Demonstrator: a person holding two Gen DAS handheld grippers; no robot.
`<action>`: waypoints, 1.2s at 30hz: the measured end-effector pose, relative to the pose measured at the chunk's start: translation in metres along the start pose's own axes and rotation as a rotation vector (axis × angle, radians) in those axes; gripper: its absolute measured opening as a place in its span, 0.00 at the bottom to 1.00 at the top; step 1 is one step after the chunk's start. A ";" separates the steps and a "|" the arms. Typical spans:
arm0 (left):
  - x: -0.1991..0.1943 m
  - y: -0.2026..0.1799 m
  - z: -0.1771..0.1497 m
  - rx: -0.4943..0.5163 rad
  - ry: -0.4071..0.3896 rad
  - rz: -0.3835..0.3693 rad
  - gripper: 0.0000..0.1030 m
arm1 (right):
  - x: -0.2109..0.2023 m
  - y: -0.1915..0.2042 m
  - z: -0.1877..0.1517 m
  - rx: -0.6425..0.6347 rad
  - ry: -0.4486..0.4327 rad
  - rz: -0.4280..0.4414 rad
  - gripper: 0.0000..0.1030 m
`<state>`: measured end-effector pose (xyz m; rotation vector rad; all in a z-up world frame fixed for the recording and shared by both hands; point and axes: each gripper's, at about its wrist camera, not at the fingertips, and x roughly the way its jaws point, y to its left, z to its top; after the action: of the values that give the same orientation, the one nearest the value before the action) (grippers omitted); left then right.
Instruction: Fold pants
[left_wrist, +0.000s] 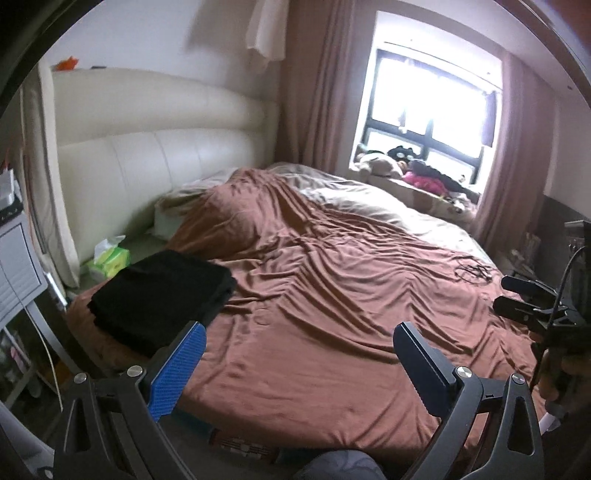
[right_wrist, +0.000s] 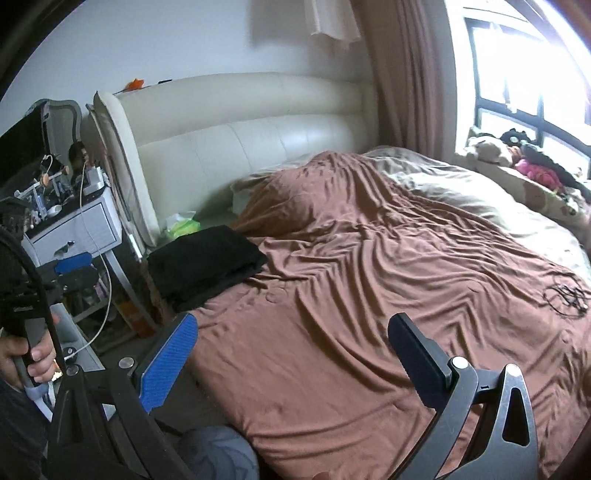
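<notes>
The black pants (left_wrist: 162, 291) lie folded in a neat stack on the brown bed cover (left_wrist: 332, 295), near the bed's left edge; they also show in the right wrist view (right_wrist: 205, 267). My left gripper (left_wrist: 299, 332) is open and empty, held above the bed's near edge, just right of the pants. My right gripper (right_wrist: 291, 325) is open and empty, above the near edge of the brown bed cover (right_wrist: 369, 295). The other gripper shows at each view's edge: the right one (left_wrist: 524, 299) and the left one (right_wrist: 74, 267).
A cream headboard (left_wrist: 147, 147) stands behind the bed. A green tissue pack (left_wrist: 110, 258) lies by the pillow. A white nightstand (right_wrist: 70, 229) with clutter and a cable stands left of the bed. A black cable (left_wrist: 472, 271) lies on the cover's right side. Toys sit on the window sill (left_wrist: 406, 170).
</notes>
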<state>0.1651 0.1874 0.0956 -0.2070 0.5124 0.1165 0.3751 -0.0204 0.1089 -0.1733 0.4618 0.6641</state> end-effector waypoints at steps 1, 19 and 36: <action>-0.004 -0.005 -0.002 0.006 -0.003 -0.003 0.99 | -0.007 0.000 -0.004 0.001 -0.002 -0.013 1.00; -0.050 -0.076 -0.054 0.078 -0.053 -0.114 0.99 | -0.121 0.012 -0.082 0.072 -0.108 -0.125 1.00; -0.085 -0.102 -0.105 0.114 -0.074 -0.127 0.99 | -0.167 0.046 -0.159 0.091 -0.124 -0.198 1.00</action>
<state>0.0579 0.0596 0.0657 -0.1230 0.4302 -0.0284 0.1741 -0.1249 0.0452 -0.0894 0.3492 0.4559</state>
